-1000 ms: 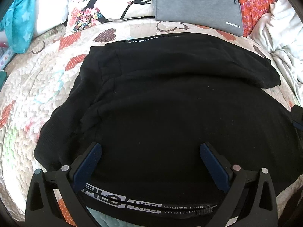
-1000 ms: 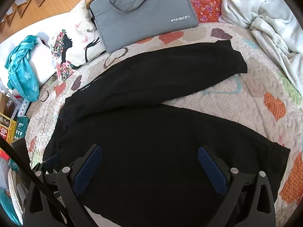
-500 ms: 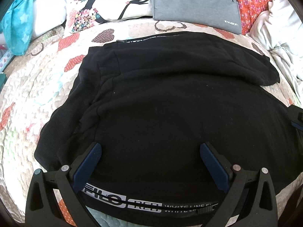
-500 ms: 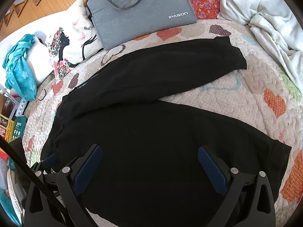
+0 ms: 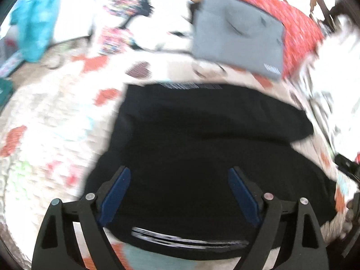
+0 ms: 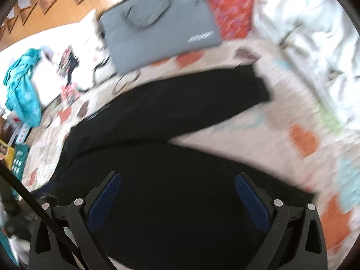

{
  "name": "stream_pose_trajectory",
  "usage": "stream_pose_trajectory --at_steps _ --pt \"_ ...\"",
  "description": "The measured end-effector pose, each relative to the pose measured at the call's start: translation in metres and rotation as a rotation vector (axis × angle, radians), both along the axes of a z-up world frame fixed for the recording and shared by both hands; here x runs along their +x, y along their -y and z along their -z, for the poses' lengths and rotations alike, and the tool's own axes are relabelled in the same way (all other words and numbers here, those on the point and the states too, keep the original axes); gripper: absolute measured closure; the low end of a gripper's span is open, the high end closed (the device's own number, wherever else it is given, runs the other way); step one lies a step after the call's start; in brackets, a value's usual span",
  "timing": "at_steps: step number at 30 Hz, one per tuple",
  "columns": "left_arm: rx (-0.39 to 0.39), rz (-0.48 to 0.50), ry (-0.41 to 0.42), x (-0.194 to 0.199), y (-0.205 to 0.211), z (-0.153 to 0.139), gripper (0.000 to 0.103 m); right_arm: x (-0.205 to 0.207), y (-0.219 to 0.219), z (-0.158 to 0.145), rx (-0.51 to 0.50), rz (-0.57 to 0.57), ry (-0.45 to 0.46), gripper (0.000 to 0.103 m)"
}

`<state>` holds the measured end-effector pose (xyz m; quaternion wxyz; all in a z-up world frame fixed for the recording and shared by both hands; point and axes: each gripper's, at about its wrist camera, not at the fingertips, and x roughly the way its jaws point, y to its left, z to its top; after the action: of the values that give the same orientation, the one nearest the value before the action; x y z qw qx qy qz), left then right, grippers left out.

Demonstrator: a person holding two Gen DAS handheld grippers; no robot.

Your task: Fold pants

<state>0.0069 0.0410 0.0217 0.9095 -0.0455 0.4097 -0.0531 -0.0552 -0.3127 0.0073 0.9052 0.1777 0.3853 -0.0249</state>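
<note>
Black pants (image 5: 202, 148) lie spread on a quilted bedspread with heart patches (image 5: 45, 135). The printed waistband (image 5: 191, 239) is at the near edge in the left wrist view. My left gripper (image 5: 178, 175) is open and empty above the waist area. In the right wrist view the pants (image 6: 168, 191) show two legs, the far leg ending in a cuff (image 6: 258, 87). My right gripper (image 6: 177, 180) is open and empty above the near leg. Both views are motion-blurred.
A grey laptop bag (image 5: 238, 36) (image 6: 157, 24) lies beyond the pants. A printed pillow (image 5: 126, 22), a teal cloth (image 5: 33, 22) and a white pillow lie at the back left. White bedding (image 6: 315, 45) is bunched on the right. A red floral cloth (image 5: 299, 29) lies behind the bag.
Both grippers have moved quickly and the views are now blurred. The left view has shifted so the pants sit further right and lower. The jaws stay open.
</note>
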Motion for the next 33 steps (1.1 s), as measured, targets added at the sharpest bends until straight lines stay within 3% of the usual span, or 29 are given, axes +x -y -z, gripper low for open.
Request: stream_pose_trajectory --at_steps 3,7,11,14,15,16,18,21,26,29,32,33 --pt "-0.013 -0.097 -0.009 0.005 -0.035 -0.004 0.015 -0.022 0.05 -0.006 0.038 0.128 0.011 0.0" --pt "-0.123 -0.178 -0.061 0.01 -0.07 0.002 0.015 -0.051 0.113 0.011 0.197 0.279 -0.032 0.003" --pt "-0.211 -0.197 -0.103 0.011 -0.08 0.009 0.015 -0.06 0.128 0.032 0.257 0.31 -0.098 0.005" --pt "-0.191 -0.19 -0.105 0.013 -0.071 0.01 0.015 -0.05 0.113 0.041 0.26 0.247 -0.145 0.014" --pt "-0.172 -0.188 -0.099 0.013 -0.068 0.01 0.015 -0.047 0.108 0.044 0.248 0.221 -0.159 0.021" --pt "-0.146 -0.188 -0.092 0.013 -0.064 0.009 0.015 -0.04 0.099 0.047 0.236 0.181 -0.182 0.045" --pt "-0.1 -0.193 -0.074 0.011 -0.06 0.007 0.015 -0.03 0.081 0.053 0.199 0.106 -0.241 0.079" --pt "-0.062 -0.214 -0.053 0.008 -0.064 0.005 0.015 -0.022 0.068 0.042 0.102 0.073 -0.252 0.089" --pt "-0.107 -0.25 -0.082 0.011 -0.08 0.009 0.015 -0.009 0.082 0.022 -0.01 0.136 -0.25 0.092" --pt "-0.107 -0.271 -0.094 0.012 -0.084 0.011 0.015 -0.003 0.097 0.029 -0.067 0.205 -0.288 0.092" --pt "-0.119 -0.28 -0.101 0.013 -0.086 0.013 0.015 -0.005 0.121 0.047 -0.047 0.307 -0.344 0.08" --pt "-0.128 -0.28 -0.104 0.013 -0.086 0.013 0.015 -0.009 0.13 0.049 0.005 0.337 -0.329 0.076"
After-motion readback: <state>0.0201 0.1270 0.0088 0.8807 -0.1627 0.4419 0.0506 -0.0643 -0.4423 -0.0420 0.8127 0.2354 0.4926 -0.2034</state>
